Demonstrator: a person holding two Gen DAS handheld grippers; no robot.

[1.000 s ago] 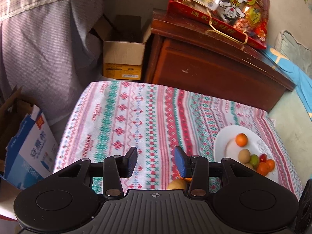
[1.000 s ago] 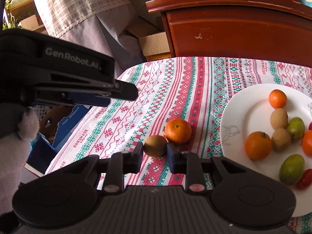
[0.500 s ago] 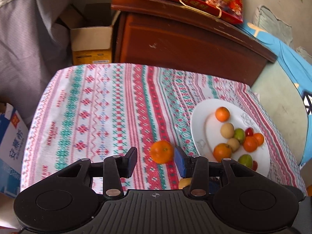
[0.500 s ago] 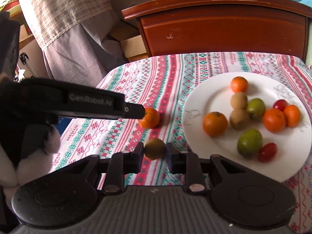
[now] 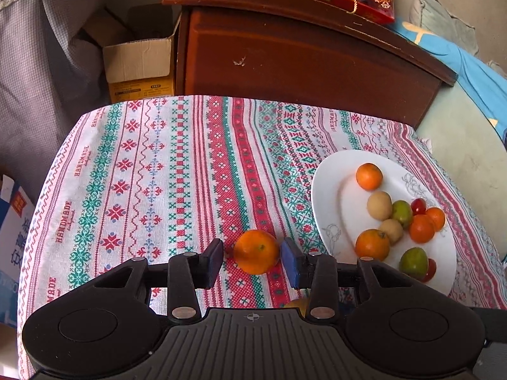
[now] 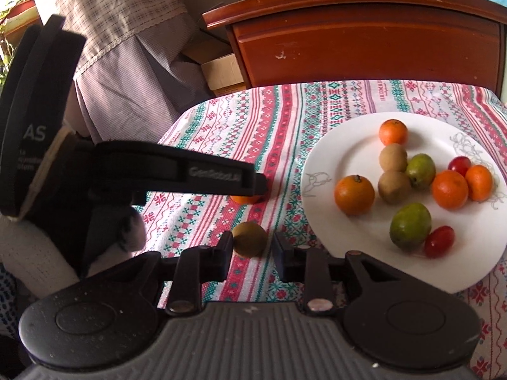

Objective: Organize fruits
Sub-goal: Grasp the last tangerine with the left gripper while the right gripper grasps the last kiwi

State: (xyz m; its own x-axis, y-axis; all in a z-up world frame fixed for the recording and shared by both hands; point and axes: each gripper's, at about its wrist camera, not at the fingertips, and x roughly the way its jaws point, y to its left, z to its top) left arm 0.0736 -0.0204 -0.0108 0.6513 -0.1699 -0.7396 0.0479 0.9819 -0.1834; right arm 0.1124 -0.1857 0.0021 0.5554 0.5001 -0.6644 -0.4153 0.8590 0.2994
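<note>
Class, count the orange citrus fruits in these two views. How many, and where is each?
5. Four on the white plate: far, left, two right. One on the cloth between the left gripper's fingers. None seem hidden.

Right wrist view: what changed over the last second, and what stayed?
The right gripper has just been opening, loosening on the kiwi now on the cloth. The left gripper came to bracket the orange, pads not touching. The plate and its fruit stayed put.
</note>
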